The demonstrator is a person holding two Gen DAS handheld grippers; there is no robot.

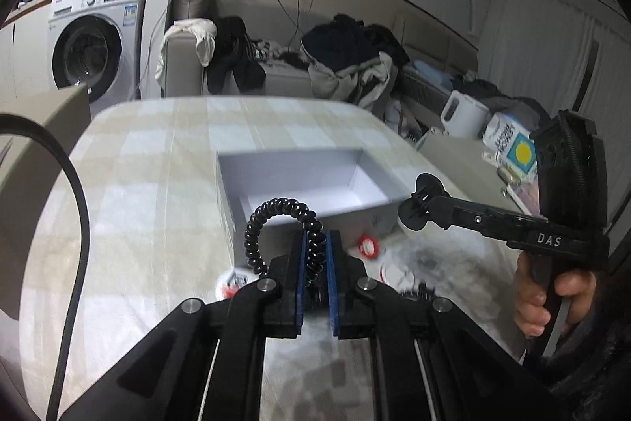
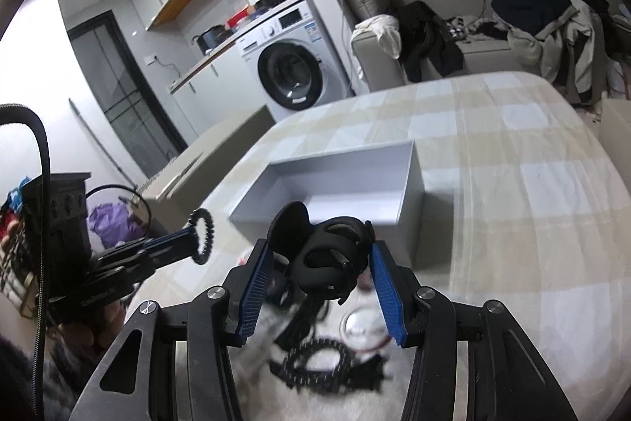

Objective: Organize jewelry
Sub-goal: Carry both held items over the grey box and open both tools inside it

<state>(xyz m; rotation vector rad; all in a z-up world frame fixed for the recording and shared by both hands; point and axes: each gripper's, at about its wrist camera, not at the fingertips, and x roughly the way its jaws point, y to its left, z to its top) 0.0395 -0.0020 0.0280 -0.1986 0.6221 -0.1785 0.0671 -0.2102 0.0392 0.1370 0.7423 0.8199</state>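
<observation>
**Both grippers loaded above the table, box in front**

Holding a black spiral coil hair tie [image 1: 282, 229] in the left gripper [image 1: 315, 265]: blue pads [image 1: 303, 263] pressed together on one end of the loop, rest of the coil arching up and over to the left. Same tie seen side-on in the right wrist view [image 2: 203, 235], standing out from the left gripper's tip [image 2: 185, 237].

Gripping a black hair claw clip [image 2: 325, 255] in the right gripper [image 2: 321, 275]: blue fingers [image 2: 254, 290] set well apart, spanning the clip's width, contact on both sides apparent but not sharp. Clip lifted clear of the table, claw teeth pointing down and right. In the left wrist view, right gripper [image 1: 418, 208] reaching in from the right edge, dark clip at its tip, hand [image 1: 548, 298] wrapped round the handle.

White open-topped box [image 2: 410, 192] on the checked tablecloth [image 2: 512, 184], just beyond both gripper tips; interior as visible shows only bare white walls and floor [image 1: 292, 180].

Remaining items lying on the cloth below the right gripper: another black spiral tie [image 2: 315, 358], a clear round piece with red trim [image 2: 363, 330], further dark pieces too blurred to identify. Small red-and-white item [image 1: 368, 247] near the box's front corner, blurred.

Background: washing machine [image 2: 294, 73], sofa [image 2: 473, 54] piled with clothes.
</observation>
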